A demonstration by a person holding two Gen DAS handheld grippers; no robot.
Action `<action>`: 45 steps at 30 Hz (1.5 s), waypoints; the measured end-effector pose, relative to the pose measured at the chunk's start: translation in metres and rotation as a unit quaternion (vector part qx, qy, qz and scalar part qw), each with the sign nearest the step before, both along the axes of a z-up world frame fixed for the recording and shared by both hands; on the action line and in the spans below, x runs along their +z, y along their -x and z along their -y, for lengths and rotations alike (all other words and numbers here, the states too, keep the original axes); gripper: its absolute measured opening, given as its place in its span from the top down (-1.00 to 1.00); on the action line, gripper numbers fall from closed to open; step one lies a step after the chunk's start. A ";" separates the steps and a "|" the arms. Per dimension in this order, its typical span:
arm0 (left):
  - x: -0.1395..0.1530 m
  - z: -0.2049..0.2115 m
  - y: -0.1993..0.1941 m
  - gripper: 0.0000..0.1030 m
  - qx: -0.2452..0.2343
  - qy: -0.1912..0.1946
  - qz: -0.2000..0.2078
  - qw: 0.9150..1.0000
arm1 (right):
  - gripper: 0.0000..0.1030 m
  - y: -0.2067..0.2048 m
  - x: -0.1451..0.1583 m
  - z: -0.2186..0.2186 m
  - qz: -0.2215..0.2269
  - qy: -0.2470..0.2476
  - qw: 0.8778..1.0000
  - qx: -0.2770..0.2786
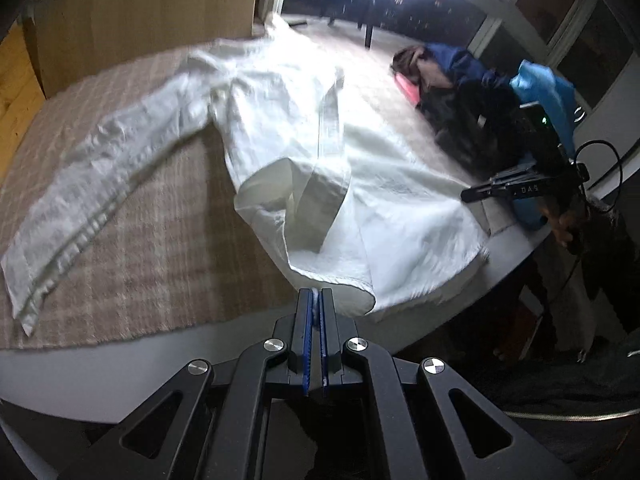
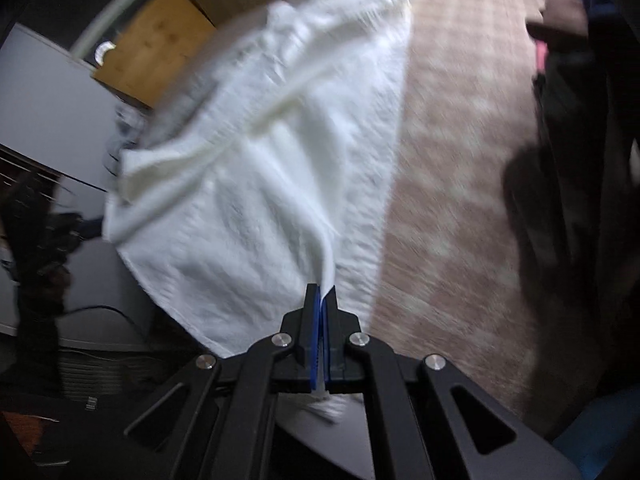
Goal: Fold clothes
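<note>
No fold is made yet: the white shirt (image 1: 304,148) lies spread, front up, on the checked cloth (image 1: 140,248) covering the counter (image 1: 120,368), one sleeve flung out toward the counter's left edge. Its long axis runs from the hem at the near edge to the collar at the far edge. The left claw (image 1: 316,300) is clamped on the hem, the right claw (image 2: 321,300) on another edge. All folding remains.
</note>
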State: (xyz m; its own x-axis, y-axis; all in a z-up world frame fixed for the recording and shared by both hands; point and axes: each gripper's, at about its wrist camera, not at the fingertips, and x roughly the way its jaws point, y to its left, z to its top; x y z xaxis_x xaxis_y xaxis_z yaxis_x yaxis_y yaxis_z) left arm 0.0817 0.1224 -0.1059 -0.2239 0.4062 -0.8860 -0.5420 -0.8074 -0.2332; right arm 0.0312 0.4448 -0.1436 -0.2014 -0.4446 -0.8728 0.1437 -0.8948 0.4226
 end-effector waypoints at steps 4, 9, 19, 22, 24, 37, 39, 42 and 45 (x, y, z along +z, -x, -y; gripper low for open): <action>-0.022 -0.002 -0.001 0.95 0.003 0.002 0.024 1.000 | 0.98 0.002 -0.005 0.006 0.005 0.001 1.000 0.004; -0.018 -0.004 0.001 0.95 0.003 -0.037 0.030 0.999 | 0.98 0.008 0.019 -0.005 -0.021 -0.013 1.000 -0.012; -0.027 -0.011 -0.007 0.94 -0.014 -0.008 0.027 1.000 | 0.98 0.004 -0.003 0.009 0.007 -0.048 0.999 0.012; -0.021 0.001 -0.006 0.94 -0.001 -0.012 0.021 1.000 | 0.98 -0.001 0.005 0.004 0.002 -0.029 1.000 0.004; -0.016 0.008 -0.005 0.94 0.008 -0.018 0.017 1.000 | 0.98 -0.002 0.011 -0.001 -0.003 -0.004 1.000 -0.002; -0.028 0.003 -0.008 0.90 -0.001 0.008 0.042 0.999 | 0.41 0.095 0.020 -0.002 -0.041 -0.029 0.999 -0.004; -0.028 0.005 -0.010 0.90 -0.002 0.011 0.045 0.999 | 0.41 0.121 0.013 0.006 -0.043 -0.049 0.998 0.004; -0.027 0.006 -0.010 0.90 0.001 0.013 0.049 0.999 | 0.41 0.155 -0.001 0.021 -0.040 -0.070 0.997 0.021; -0.030 0.003 -0.007 0.90 0.003 0.014 0.050 0.999 | 0.42 0.178 -0.008 0.032 -0.039 -0.086 0.995 0.040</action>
